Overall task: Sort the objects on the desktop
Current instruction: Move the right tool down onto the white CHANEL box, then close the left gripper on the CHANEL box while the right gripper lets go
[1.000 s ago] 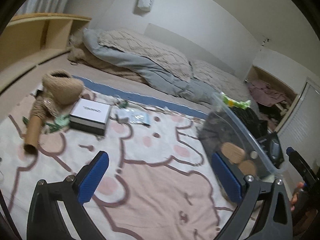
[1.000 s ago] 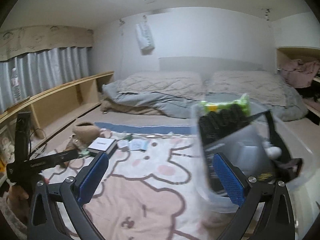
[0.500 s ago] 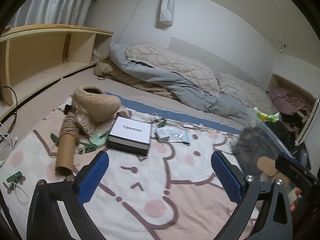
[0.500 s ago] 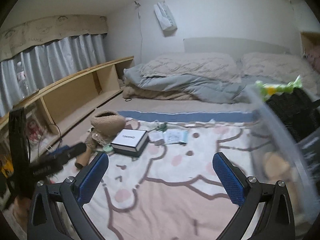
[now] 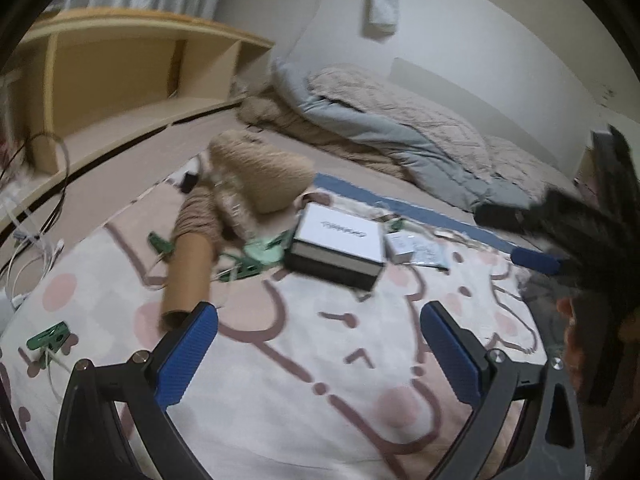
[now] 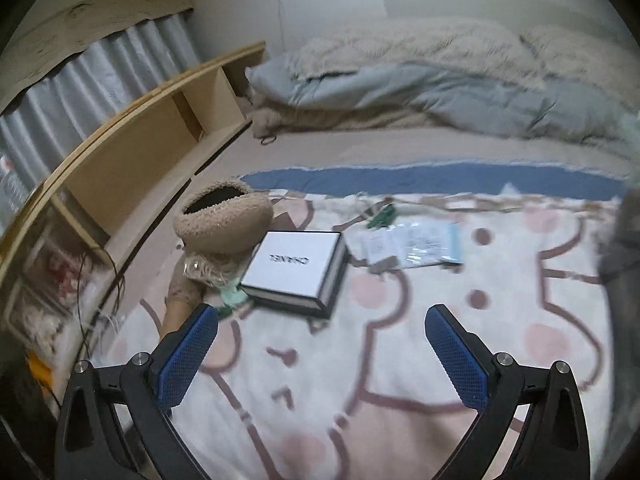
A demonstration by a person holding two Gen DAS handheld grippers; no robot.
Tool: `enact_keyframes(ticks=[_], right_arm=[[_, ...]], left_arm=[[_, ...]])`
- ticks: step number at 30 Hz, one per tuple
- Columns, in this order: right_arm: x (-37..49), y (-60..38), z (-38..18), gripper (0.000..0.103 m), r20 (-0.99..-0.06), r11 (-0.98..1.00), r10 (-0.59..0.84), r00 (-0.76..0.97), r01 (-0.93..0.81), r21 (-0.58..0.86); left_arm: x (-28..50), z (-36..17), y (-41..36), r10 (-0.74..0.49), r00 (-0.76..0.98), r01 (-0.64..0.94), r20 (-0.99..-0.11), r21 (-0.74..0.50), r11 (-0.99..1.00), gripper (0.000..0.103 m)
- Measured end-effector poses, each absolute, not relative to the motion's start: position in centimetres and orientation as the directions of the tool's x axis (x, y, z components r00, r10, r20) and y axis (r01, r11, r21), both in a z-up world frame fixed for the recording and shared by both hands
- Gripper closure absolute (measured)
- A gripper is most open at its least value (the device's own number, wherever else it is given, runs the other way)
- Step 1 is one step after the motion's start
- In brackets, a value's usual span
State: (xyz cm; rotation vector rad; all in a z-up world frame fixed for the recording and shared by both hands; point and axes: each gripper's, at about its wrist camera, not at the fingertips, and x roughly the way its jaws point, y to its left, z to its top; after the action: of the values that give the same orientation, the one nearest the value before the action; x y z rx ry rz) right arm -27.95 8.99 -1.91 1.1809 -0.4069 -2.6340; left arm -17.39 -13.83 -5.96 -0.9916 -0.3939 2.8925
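Both cameras have swung left since a second ago, and the clear bin that filled the right side has slid out of view. Now the left gripper (image 5: 318, 350) and the right gripper (image 6: 320, 354) hover with jaws spread wide and empty above the pink cartoon blanket (image 6: 400, 360). Ahead lies the white box (image 6: 298, 266), just beside the fuzzy tan bag (image 6: 224, 224) and the cardboard tube (image 5: 190, 276).

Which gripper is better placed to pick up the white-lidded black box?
Right, probably. The right gripper, open, faces the white-lidded black box nearly centred; the left gripper sees it farther off.
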Motion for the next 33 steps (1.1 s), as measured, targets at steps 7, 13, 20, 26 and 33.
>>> enact_keyframes(ticks=[7, 13, 20, 26, 33], right_arm=[[-35.6, 7.2, -4.8, 0.027, -0.737, -0.908, -0.331, -0.589, -0.015, 0.419], [-40.4, 4.0, -7.1, 0.045, -0.773, -0.943, -0.256, -0.580, -0.027, 0.333], [-44.1, 0.4, -8.9, 0.045, -0.805, -0.980, -0.183, -0.564, 0.035, 0.198], [-45.0, 1.6, -11.2, 0.045, -0.820, -0.969, -0.230, -0.524, 0.044, 0.244], [-40.7, 1.4, -11.4, 0.046, -0.827, -0.944, -0.331, -0.454, 0.175, 0.281]], left_arm=[[-17.5, -6.3, -16.8, 0.144, -0.797, 0.081, -0.587, -0.341, -0.937, 0.002], [-17.6, -6.0, -16.1, 0.210, -0.794, 0.027, -0.571, -0.378, -0.926, 0.002], [-18.4, -7.5, -17.0, 0.297, -0.732, 0.037, -0.613, -0.472, -0.881, 0.012], [-18.9, -8.3, -17.5, 0.295, -0.715, 0.062, -0.633, -0.478, -0.876, 0.014], [-19.1, -9.5, -17.5, 0.290, -0.653, 0.079, -0.700, -0.444, -0.892, 0.036]])
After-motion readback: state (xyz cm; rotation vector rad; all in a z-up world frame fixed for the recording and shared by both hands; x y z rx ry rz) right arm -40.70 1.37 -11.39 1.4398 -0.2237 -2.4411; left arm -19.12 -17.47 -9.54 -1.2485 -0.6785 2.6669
